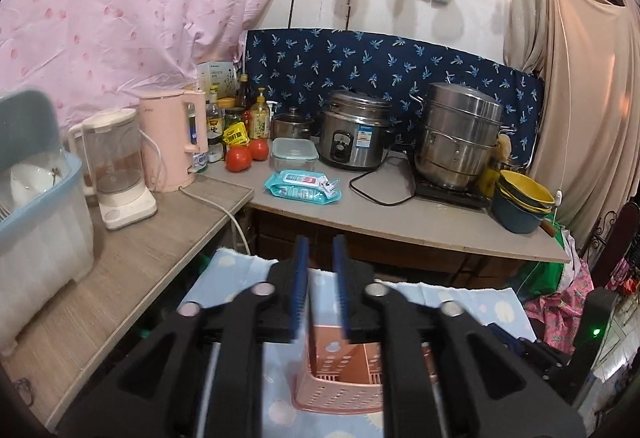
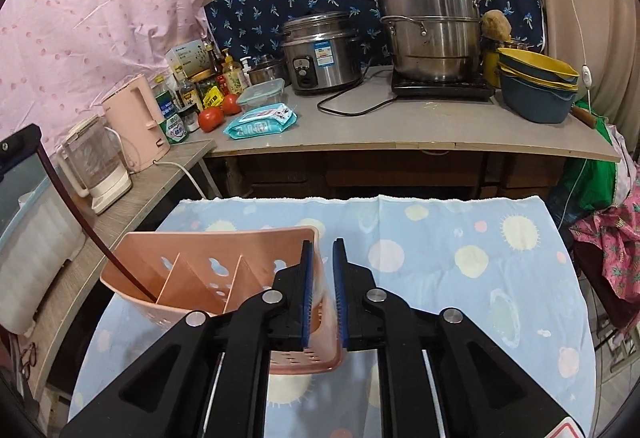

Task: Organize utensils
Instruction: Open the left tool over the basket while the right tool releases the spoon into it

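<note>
A pink perforated utensil holder (image 2: 192, 278) with dividers stands on a table under a blue patterned cloth (image 2: 460, 238). A dark brown stick-like utensil (image 2: 100, 238) leans in its left compartment. My right gripper (image 2: 322, 250) is shut on the holder's right wall, one pad inside and one outside. In the left wrist view the holder (image 1: 340, 382) lies below my left gripper (image 1: 322, 250), whose pads stand narrowly apart with nothing between them, held above the table.
A wooden side counter (image 1: 132, 270) on the left carries a blue dish rack (image 1: 36, 198), a blender (image 1: 116, 166) and a pink kettle (image 1: 168, 142). The back counter (image 2: 400, 126) holds a rice cooker, steamer pot, stacked bowls (image 2: 536, 86), tomatoes, bottles and wipes.
</note>
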### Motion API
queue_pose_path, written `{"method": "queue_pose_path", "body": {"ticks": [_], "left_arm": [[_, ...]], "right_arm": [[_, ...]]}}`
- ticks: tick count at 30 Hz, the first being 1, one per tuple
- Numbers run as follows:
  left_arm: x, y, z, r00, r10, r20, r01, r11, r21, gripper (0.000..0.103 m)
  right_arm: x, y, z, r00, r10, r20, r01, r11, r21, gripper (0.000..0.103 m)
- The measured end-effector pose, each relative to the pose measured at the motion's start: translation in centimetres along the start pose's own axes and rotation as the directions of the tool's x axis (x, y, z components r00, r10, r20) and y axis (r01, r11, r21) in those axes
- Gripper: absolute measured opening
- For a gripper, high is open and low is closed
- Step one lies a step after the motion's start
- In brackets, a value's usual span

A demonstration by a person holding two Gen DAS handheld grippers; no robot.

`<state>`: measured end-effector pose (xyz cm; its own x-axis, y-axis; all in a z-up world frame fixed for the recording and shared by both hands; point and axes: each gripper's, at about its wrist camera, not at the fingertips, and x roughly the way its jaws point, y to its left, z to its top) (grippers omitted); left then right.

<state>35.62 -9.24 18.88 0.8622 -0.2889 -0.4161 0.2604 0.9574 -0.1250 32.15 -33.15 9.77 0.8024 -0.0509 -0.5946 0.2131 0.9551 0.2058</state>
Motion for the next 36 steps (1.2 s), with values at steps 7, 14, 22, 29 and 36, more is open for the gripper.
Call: {"method": "queue_pose_path", "body": {"ticks": [7,14,22,29,36], "left_arm": [[-4.1,0.6,-1.3,0.999,0.026,0.025,-0.026,1.0,0.007,0.056],[-8.6,2.1,-6.0,0.997,0.049,-0.062,-0.048,0.999,0.022,0.056],[-12.4,4.5,-16.5,0.967,0.073,-0.244,-0.068,0.997,0.029,0.056],[-13.6,5.8,-24.6,0.918,0.075,-0.389,-0.077,0.997,0.011,0.056],[-15.7,6.0,-28.8,0.897,0.063,-0.437,-0.074,0.997,-0.009,0.056]], "right_arm": [[-4.5,0.0,-1.3,0.999,-0.005,0.043,0.006,1.0,-0.006,0.035],[-10.5,0.4,-5.9,0.999,-0.022,0.047,0.025,0.999,-0.046,0.041],[-14.9,0.0,-15.9,0.996,-0.035,-0.081,0.03,0.998,-0.054,0.043],[-16.8,0.1,-24.6,0.977,-0.078,-0.197,0.072,0.997,-0.034,0.043],[-18.4,1.3,-29.0,0.973,-0.045,-0.228,0.049,0.999,0.012,0.043]]}}
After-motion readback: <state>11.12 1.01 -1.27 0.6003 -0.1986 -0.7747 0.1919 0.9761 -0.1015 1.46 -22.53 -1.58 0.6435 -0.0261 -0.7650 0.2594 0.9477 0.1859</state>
